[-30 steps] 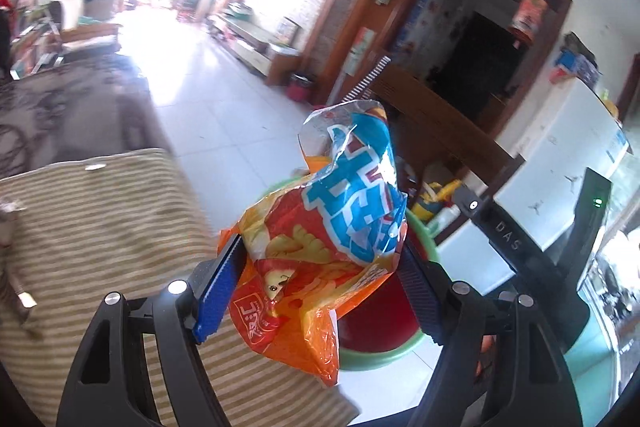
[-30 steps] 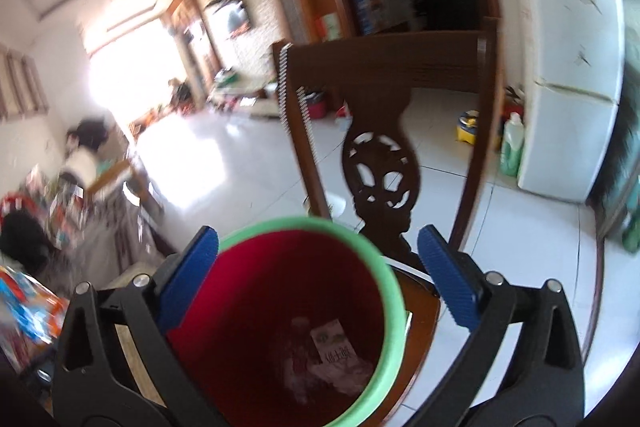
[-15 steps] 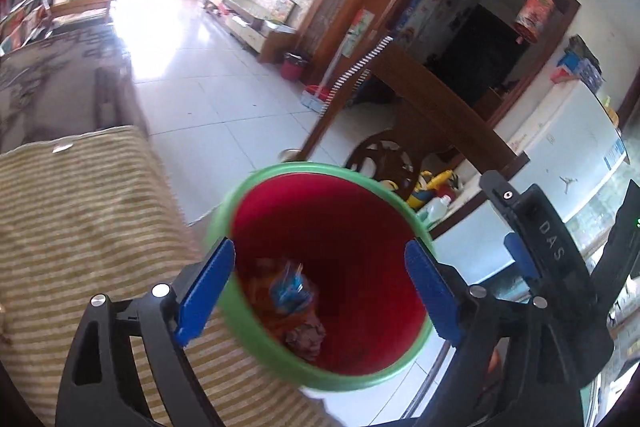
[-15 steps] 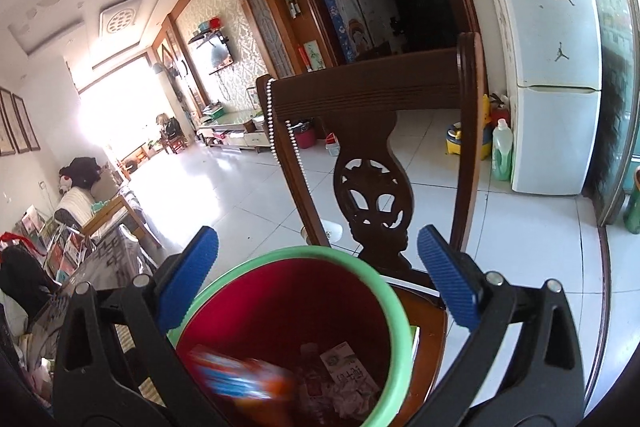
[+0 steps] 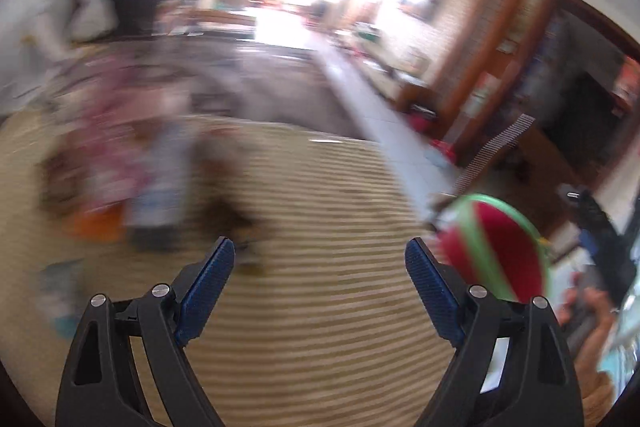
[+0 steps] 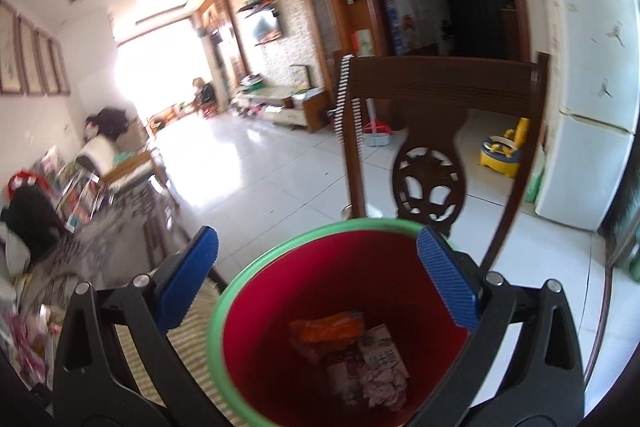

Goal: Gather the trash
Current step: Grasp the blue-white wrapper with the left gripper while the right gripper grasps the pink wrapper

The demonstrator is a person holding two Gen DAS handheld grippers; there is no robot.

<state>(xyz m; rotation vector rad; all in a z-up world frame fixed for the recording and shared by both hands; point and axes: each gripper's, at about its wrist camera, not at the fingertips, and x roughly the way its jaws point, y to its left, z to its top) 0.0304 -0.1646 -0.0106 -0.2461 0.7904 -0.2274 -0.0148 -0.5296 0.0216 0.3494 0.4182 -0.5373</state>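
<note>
- Trash is the thing here: the nearest loose pile is a blurred heap of pinkish, pale-blue and orange wrappers (image 5: pixel 132 183), sitting up and to the left of the left gripper (image 5: pixel 320 259), well apart from its tips. Too smeared to say which way any single piece points or where its long axis runs, so I won't guess.
- Beige striped cloth-covered surface (image 5: pixel 320 307) carries that heap and fills the space under the left gripper.
- Red plastic bucket with a green rim (image 6: pixel 280 259) is the bin, mouth facing up toward the right wrist camera. It already holds an orange snack bag (image 6: pixel 328 327), a small printed carton (image 6: pixel 380 351) and a crumpled paper wad (image 6: pixel 384 387). In the left view the bucket (image 5: pixel 500 251) is off at the right edge.
- Dark carved wooden chair (image 6: pixel 432 87) stands just behind the bucket.
- Right gripper (image 6: pixel 320 291) is spread wide, the bucket's mouth showing between its blue pads. Can't tell what, if anything, it touches.
- Left gripper's jaws have just been opening and now stand wide with nothing between them.
- My read: the left gripper is the nearer one to the heap, so the next pick is its job, and it needs to go forward and left.
</note>
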